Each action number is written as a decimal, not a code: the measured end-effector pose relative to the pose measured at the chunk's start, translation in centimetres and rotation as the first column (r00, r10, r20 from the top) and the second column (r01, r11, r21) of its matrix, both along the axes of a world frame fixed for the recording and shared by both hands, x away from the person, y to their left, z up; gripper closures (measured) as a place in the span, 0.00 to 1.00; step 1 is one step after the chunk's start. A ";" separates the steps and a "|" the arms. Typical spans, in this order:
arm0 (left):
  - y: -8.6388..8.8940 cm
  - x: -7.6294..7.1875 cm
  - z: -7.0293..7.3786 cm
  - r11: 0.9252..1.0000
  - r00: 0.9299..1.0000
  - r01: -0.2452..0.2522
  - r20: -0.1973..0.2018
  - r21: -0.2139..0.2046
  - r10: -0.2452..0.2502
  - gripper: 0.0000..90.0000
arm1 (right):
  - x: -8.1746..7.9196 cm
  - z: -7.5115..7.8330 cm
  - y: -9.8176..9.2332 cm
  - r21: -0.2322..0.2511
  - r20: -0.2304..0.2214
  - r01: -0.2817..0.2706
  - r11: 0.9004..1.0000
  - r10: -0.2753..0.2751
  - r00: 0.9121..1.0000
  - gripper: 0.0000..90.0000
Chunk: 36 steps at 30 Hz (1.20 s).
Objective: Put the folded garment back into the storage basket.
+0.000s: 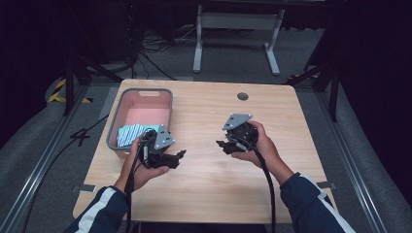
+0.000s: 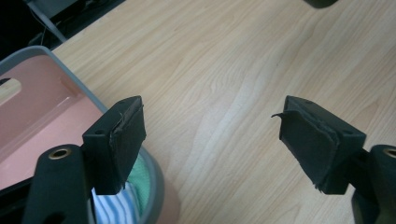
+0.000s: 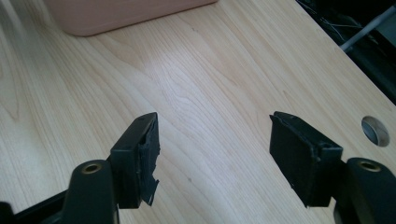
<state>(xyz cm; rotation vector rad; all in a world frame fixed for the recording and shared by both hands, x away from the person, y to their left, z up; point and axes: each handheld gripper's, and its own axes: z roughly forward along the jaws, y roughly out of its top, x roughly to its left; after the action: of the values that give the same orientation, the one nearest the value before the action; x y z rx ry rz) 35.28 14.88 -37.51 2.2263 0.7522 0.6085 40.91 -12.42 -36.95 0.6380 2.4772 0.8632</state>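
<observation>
Fingers [image 2: 308,140] of both grippers spread, empty (cloth [image 1: 132,133] in bin [image 1: 127,99]).

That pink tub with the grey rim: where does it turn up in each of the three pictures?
High view: the pink tub sits at the table's far left, folded cloths inside.
Left gripper view: lower-left corner, behind the left jaw.
Right gripper view: top-left edge, outer wall.
Shared landmark: the light wooden tabletop.
</observation>
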 end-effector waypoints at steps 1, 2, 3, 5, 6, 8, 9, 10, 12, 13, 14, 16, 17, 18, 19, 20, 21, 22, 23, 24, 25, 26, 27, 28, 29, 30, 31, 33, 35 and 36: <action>-0.4 -0.2 -0.3 1.000 1.000 0.005 -0.001 -0.004 -0.005 0.25 | -0.1 -0.1 -0.3 -0.003 -0.001 0.003 1.000 -0.003 1.000 0.38; -0.4 -0.2 -0.3 1.000 1.000 0.005 -0.001 -0.004 -0.005 0.24 | -0.1 -0.1 -0.3 -0.003 -0.001 0.003 1.000 -0.003 1.000 0.38; -0.7 -0.4 -0.5 1.000 1.000 0.022 -0.003 0.007 -0.022 0.24 | -0.2 -0.5 -0.8 -0.007 -0.004 0.009 1.000 -0.009 1.000 0.37; -0.8 -0.4 -0.6 1.000 1.000 0.025 -0.006 0.004 -0.025 0.24 | -0.3 -0.7 -1.2 -0.016 -0.010 0.016 1.000 -0.016 1.000 0.37; -1.0 -0.5 -0.8 1.000 1.000 0.028 -0.006 0.008 -0.028 0.24 | -0.3 -0.7 -1.2 -0.016 -0.010 0.016 1.000 -0.016 1.000 0.37; -1.3 -0.7 -1.0 0.999 0.999 0.043 -0.001 0.020 -0.043 0.23 | -0.5 -1.1 -2.0 -0.012 -0.011 0.024 1.000 -0.025 1.000 0.37; -1.3 -0.7 -1.0 0.999 0.999 0.043 -0.001 0.020 -0.043 0.24 | -0.6 -1.2 -2.1 -0.013 -0.016 0.028 1.000 -0.028 0.999 0.37; -1.5 -0.8 -1.2 0.999 0.999 0.040 -0.005 0.017 -0.039 0.24 | -0.6 -1.2 -2.1 -0.013 -0.016 0.028 1.000 -0.028 0.999 0.37; -1.9 -1.1 -1.6 0.998 0.999 0.049 -0.010 0.045 -0.049 0.22 | -1.0 -1.7 -2.8 -0.027 -0.020 0.025 0.999 -0.026 0.999 0.37; -1.9 -1.1 -1.6 0.998 0.999 0.049 -0.010 0.045 -0.049 0.21 | -1.1 -1.8 -3.0 -0.031 -0.018 0.029 0.999 -0.029 0.999 0.37; -2.1 -1.2 -1.9 0.998 0.999 0.051 -0.010 0.048 -0.051 0.21 | -1.1 -1.8 -3.0 -0.031 -0.018 0.029 0.999 -0.029 0.999 0.37; -2.4 -1.3 -2.4 0.996 0.998 0.066 -0.010 0.053 -0.066 0.21 | -1.4 -2.2 -3.6 -0.037 -0.018 0.026 0.999 -0.027 0.999 0.36; -2.5 -1.4 -2.5 0.996 0.998 0.070 -0.014 0.058 -0.069 0.21 | -1.5 -2.3 -3.8 -0.038 -0.020 0.031 0.999 -0.032 0.999 0.36; -2.6 -1.4 -2.7 0.995 0.997 0.073 -0.022 0.062 -0.072 0.21 | -1.7 -2.5 -4.0 -0.036 -0.023 0.035 0.999 -0.036 0.999 0.36; -2.7 -1.5 -2.9 0.995 0.997 0.077 -0.025 0.066 -0.076 0.21 | -1.8 -2.6 -4.3 -0.039 -0.027 0.033 0.999 -0.034 0.999 0.36; -2.8 -1.5 -3.2 0.994 0.996 0.083 -0.035 0.071 -0.081 0.21 | -1.9 -2.8 -4.4 -0.036 -0.029 0.036 0.999 -0.037 0.999 0.36; -3.0 -1.6 -3.5 0.993 0.996 0.089 -0.035 0.078 -0.086 0.21 | -2.1 -3.1 -4.6 -0.041 -0.031 0.042 0.998 -0.044 0.999 0.36; -3.0 -1.6 -3.7 0.992 0.995 0.095 -0.038 0.085 -0.092 0.21 | -2.1 -3.3 -4.8 -0.051 -0.028 0.042 0.998 -0.043 0.999 0.36; -3.1 -1.6 -3.9 0.991 0.994 0.099 -0.044 0.090 -0.095 0.21 | -2.2 -3.5 -5.0 -0.057 -0.032 0.042 0.997 -0.044 0.999 0.36; -3.2 -1.6 -4.1 0.991 0.994 0.100 -0.047 0.086 -0.096 0.21 | -2.2 -3.7 -5.1 -0.067 -0.035 0.044 0.997 -0.046 0.998 0.35; -3.3 -1.6 -4.3 0.991 0.994 0.104 -0.053 0.086 -0.100 0.21 | -2.3 -3.9 -5.2 -0.073 -0.033 0.044 0.996 -0.047 0.998 0.35; -3.4 -1.7 -4.5 0.990 0.993 0.111 -0.059 0.091 -0.106 0.21 | -2.4 -4.1 -5.3 -0.074 -0.036 0.046 0.996 -0.049 0.998 0.35; -3.5 -1.7 -4.7 0.989 0.992 0.114 -0.055 0.094 -0.110 0.21 | -2.5 -4.2 -5.4 -0.074 -0.039 0.043 0.996 -0.046 0.998 0.35; -3.5 -1.7 -5.0 0.988 0.992 0.117 -0.061 0.100 -0.111 0.21 | -2.6 -4.4 -5.5 -0.072 -0.041 0.046 0.996 -0.049 0.998 0.34; -3.6 -1.8 -5.2 0.988 0.991 0.121 -0.070 0.097 -0.114 0.21 | -2.7 -4.6 -5.6 -0.068 -0.046 0.046 0.997 -0.049 0.998 0.34; -3.7 -1.8 -5.6 0.987 0.990 0.126 -0.074 0.101 -0.119 0.21 | -2.8 -4.7 -5.7 -0.070 -0.044 0.041 0.997 -0.045 0.998 0.34; -3.7 -1.8 -5.6 0.987 0.990 0.126 -0.074 0.101 -0.119 0.21 | -2.8 -4.7 -5.7 -0.070 -0.044 0.041 0.997 -0.045 0.998 0.34; -3.8 -1.9 -6.2 0.984 0.989 0.132 -0.086 0.121 -0.123 0.21 | -3.1 -5.2 -6.2 -0.064 -0.046 0.041 0.997 -0.044 0.998 0.33; -3.8 -1.9 -6.5 0.983 0.988 0.136 -0.089 0.121 -0.126 0.21 | -3.3 -5.6 -6.5 -0.057 -0.056 0.044 0.997 -0.047 0.997 0.33; -3.8 -1.9 -6.7 0.983 0.988 0.139 -0.089 0.122 -0.128 0.21 | -3.4 -5.7 -6.7 -0.056 -0.055 0.043 0.997 -0.046 0.997 0.33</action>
<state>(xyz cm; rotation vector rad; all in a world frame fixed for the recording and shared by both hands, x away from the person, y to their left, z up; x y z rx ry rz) 33.42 11.04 -44.17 2.4093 0.6126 0.5152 37.49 -19.12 -42.67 0.7046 2.5179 0.7674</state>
